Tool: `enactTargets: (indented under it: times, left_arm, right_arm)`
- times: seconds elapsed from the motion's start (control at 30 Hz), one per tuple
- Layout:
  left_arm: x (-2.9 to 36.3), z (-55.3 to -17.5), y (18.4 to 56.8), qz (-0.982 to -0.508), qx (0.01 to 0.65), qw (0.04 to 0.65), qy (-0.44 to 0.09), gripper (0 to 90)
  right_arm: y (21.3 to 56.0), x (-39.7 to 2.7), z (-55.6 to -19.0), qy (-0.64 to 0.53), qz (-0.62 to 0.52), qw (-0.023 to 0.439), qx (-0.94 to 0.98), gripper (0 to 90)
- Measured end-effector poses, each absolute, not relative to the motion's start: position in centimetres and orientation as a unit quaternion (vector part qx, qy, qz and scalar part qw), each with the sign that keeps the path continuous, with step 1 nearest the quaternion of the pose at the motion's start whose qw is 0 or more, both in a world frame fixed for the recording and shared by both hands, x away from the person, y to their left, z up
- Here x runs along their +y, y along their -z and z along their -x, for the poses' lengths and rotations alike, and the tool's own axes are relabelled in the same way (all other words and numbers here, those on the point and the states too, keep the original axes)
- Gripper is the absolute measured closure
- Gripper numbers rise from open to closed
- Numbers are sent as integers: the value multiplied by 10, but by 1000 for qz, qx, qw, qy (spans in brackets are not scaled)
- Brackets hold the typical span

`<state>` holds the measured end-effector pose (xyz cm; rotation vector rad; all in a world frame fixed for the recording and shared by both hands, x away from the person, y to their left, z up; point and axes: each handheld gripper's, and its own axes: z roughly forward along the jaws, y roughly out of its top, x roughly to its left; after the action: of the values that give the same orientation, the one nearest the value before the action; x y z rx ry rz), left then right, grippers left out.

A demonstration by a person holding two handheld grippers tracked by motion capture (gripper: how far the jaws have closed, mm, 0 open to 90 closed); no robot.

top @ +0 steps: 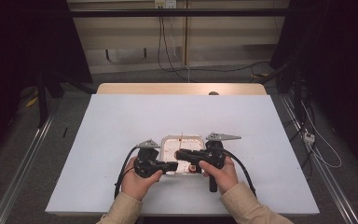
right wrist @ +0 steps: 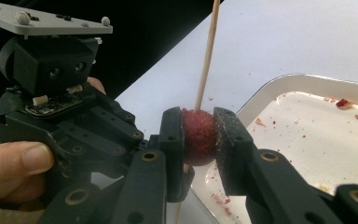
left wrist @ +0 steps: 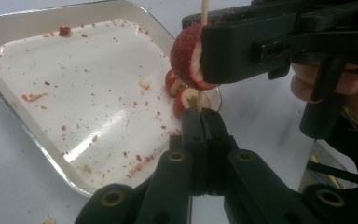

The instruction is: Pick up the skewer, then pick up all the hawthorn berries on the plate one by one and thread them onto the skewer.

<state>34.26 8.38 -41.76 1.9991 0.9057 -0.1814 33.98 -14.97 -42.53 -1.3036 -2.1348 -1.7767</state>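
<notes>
Right gripper (right wrist: pixel 199 140) clamped on round red fruit piece (right wrist: pixel 198 137), over near corner of shallow white metal tray (left wrist: pixel 9 21). Left gripper (left wrist: pixel 204 122) pinched shut on thin wooden skewer (right wrist: pixel 208 56) below fruit. Threading step likely; next: slide fruit along stick, straight.
</notes>
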Motion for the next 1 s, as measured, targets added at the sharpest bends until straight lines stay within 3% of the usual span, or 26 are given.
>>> enactTargets:
  times: [0.27,0.37,0.47,0.8,1.0]
  left_arm:
    - [85,-342,418,-805,370,458,74,900]
    - [87,-343,418,-806,374,454,69,900]
    - [90,-343,418,-807,375,450,69,900]
    - [91,-343,419,-810,375,446,62,900]
    - [87,-342,419,-810,371,449,63,900]
  right_arm:
    - [426,-149,-340,578,421,37,-698,741]
    - [425,-149,-340,582,419,34,-696,701]
    - [423,-152,-340,585,428,31,-689,564]
    - [420,-174,-345,574,444,-6,-688,396]
    - [422,-163,-342,579,434,15,-690,464]
